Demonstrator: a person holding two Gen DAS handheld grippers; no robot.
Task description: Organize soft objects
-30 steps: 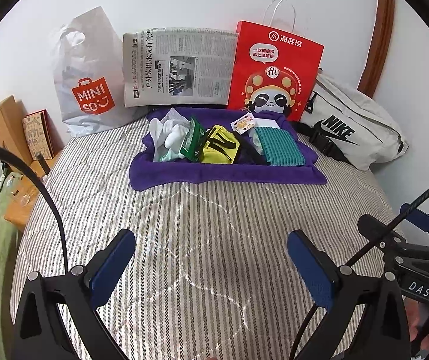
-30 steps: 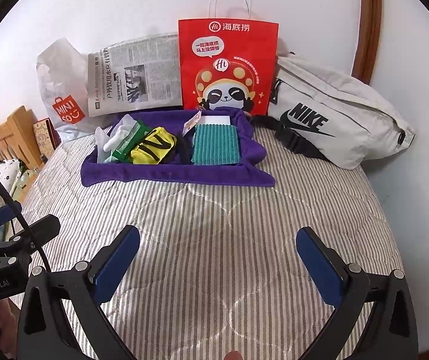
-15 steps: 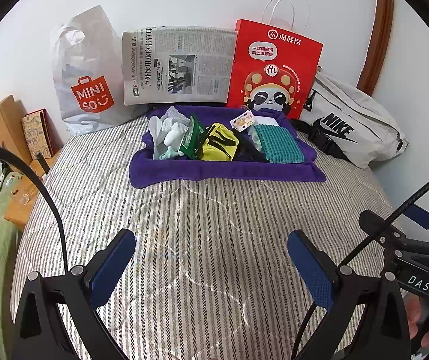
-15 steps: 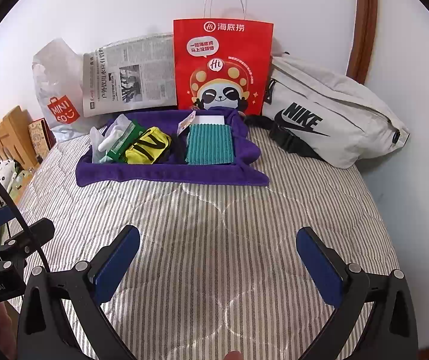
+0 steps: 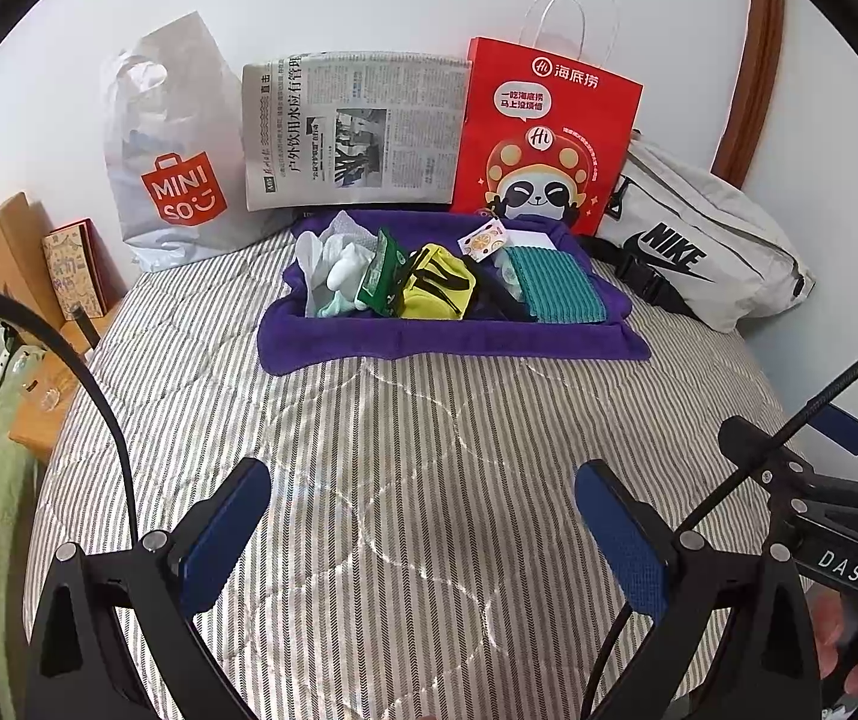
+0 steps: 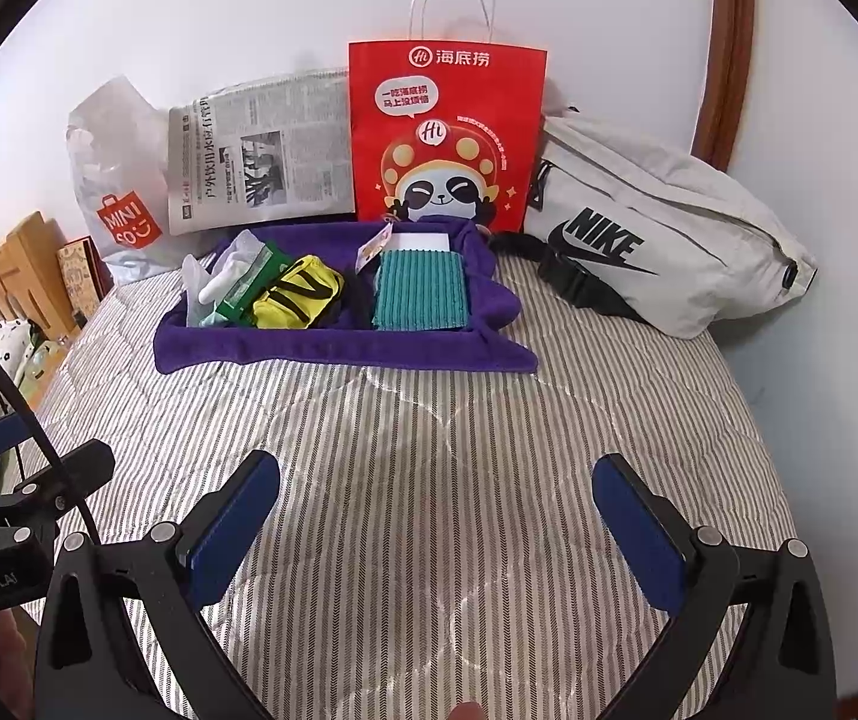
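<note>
Well short of the purple tray's front edge (image 5: 453, 342), both tongs (image 5: 423, 516) (image 6: 435, 510) wide apart, empty-handed.

Left gripper (image 5: 423, 516) jaws apart; purple tray (image 5: 447, 339) holds, apparently, socks.

We see quilted striped cloth bedspread (image 6: 429, 432); plush purple fabric tray (image 6: 333, 351); ribbed teal knit cloth (image 6: 419, 294); glossy red paper bag (image 6: 447, 132); matt newsprint (image 6: 261, 156); headboard (image 5: 3, 240) probably wood.
</note>
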